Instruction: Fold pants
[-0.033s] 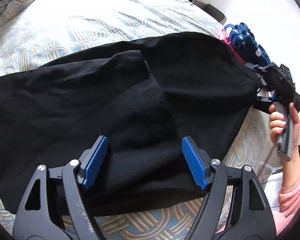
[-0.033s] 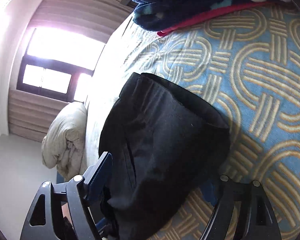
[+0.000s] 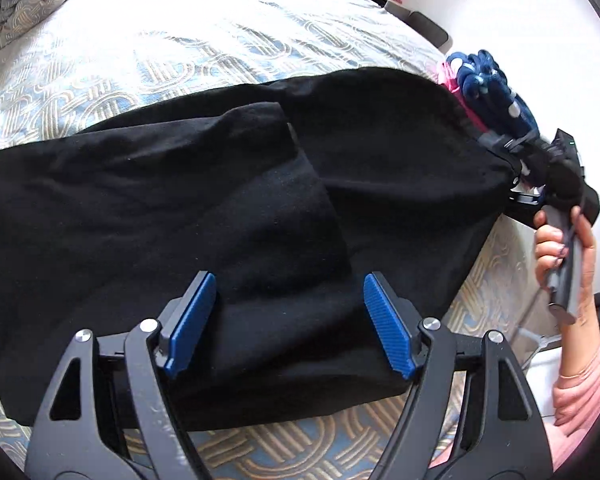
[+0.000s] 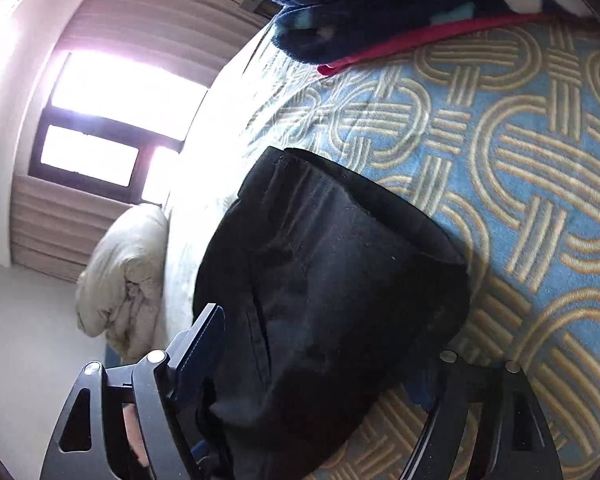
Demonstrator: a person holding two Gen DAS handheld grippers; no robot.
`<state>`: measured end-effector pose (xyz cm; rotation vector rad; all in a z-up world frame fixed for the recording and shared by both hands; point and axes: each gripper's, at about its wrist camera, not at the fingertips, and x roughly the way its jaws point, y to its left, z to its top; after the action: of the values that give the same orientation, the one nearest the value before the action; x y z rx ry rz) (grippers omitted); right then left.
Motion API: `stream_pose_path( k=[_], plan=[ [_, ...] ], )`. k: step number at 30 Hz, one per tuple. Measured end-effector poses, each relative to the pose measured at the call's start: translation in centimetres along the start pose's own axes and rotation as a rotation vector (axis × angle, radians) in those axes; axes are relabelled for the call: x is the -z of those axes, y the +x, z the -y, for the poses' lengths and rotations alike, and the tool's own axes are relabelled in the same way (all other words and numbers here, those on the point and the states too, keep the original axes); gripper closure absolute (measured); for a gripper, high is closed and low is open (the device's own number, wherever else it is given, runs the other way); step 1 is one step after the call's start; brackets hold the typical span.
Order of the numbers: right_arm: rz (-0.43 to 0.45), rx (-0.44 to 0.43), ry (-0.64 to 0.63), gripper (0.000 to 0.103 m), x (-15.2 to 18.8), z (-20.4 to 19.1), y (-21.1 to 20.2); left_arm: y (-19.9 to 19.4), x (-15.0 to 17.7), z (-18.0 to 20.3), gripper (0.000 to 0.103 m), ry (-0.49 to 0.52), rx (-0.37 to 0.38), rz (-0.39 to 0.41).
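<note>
Black pants (image 3: 227, 216) lie folded across the patterned bed cover, one layer doubled over on the left half. My left gripper (image 3: 287, 322) is open and hovers over the near edge of the pants, with blue pads (image 3: 191, 322) on both sides and nothing between them. My right gripper (image 3: 512, 152) is at the pants' right end. In the right wrist view the pants (image 4: 332, 280) fill the space between its wide-apart fingers (image 4: 197, 344); the right finger is hidden under the cloth.
The bed cover (image 3: 179, 60) is blue with tan loops. A navy and pink folded pile (image 3: 484, 88) sits at the bed's far right and shows in the right wrist view (image 4: 380, 4). A rolled duvet (image 4: 123, 276) lies by the window.
</note>
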<state>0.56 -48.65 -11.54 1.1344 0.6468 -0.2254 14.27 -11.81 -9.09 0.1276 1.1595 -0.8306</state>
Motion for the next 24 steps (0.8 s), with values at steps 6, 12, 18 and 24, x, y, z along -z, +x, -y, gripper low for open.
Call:
stream_pose_path(
  k=[6, 12, 18, 24],
  plan=[
    [0.102, 0.183, -0.311, 0.081, 1.8, -8.5, -0.5, -2.2, 0.5, -2.2, 0.027, -0.102, 0.050, 0.055],
    [0.124, 0.159, -0.775, 0.081, 8.9, -20.3, 0.6, -6.0, 2.2, -6.6, 0.027, -0.235, 0.009, 0.142],
    [-0.056, 0.021, -1.135, 0.081, 19.5, -26.8, 6.4, -8.8, 4.9, -11.3, 0.027, -0.385, -0.051, 0.209],
    [-0.386, -0.101, -1.211, 0.081, 27.4, -26.6, 11.9, -10.2, 7.4, -14.8, 0.027, -0.516, -0.029, 0.244]
  ],
)
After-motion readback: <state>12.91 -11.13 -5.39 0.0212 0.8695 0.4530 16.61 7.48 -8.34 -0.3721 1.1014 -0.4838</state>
